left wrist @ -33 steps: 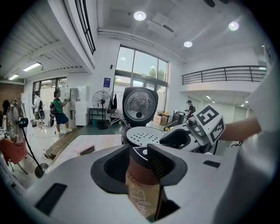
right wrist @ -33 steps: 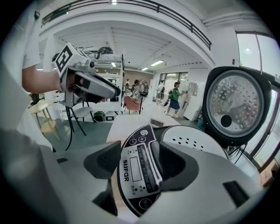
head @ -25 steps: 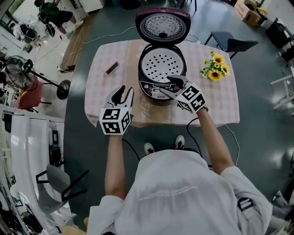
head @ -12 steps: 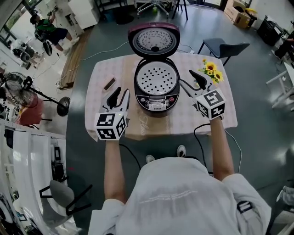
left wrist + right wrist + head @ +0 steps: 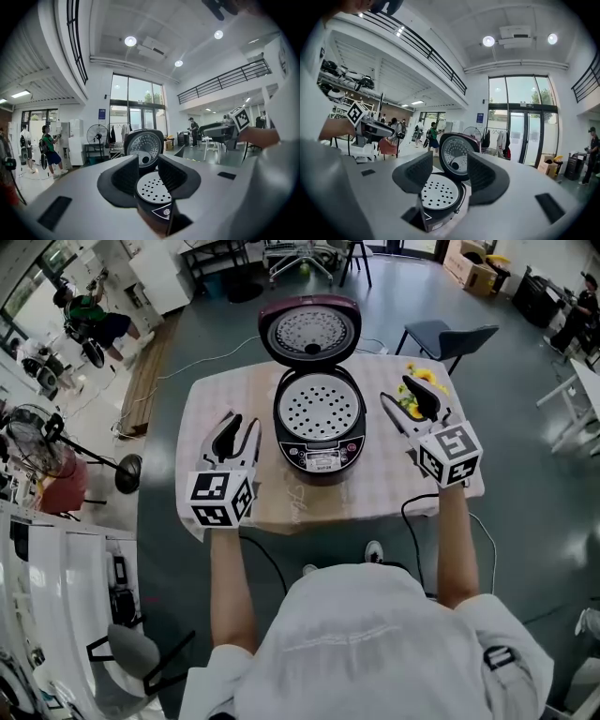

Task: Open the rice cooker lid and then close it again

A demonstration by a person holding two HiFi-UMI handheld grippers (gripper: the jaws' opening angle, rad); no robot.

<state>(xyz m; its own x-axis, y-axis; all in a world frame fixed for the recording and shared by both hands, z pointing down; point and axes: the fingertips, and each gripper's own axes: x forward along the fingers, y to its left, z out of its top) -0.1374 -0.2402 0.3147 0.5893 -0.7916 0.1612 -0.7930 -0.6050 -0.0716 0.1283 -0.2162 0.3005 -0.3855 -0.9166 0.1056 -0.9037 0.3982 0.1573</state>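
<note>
Head view is showing a floor fan (image 5: 33,432) standing at the far left, well apart from the table (image 5: 211,381) with its pale checked cloth. Moving right, I am holding my left gripper (image 5: 242,424) over the table's left part, just beside the rice cooker (image 5: 319,442) but not touching it. In the left gripper view its jaws are standing apart with only air between them, and the cooker is showing beyond the gap. The cooker itself is sitting in the middle of the table with its control panel (image 5: 322,461) facing me. Its dark red lid (image 5: 309,329) is standing fully open on the far side, turning its perforated inside towards me. A round plate full of holes (image 5: 319,407) is lying across the pot's mouth. On the other side of the cooker I am holding my right gripper (image 5: 394,390) above the table's right part, near the pot and clear of it. In the right gripper view those jaws are gaping wider than the left ones, again gripping nothing, and the open cooker is showing past them. A bunch of yellow sunflowers (image 5: 422,374) is lying on the cloth just behind that gripper, partly hidden by it. Farther right, a dark chair (image 5: 450,334) is standing on the floor beyond the table's corner.
</note>
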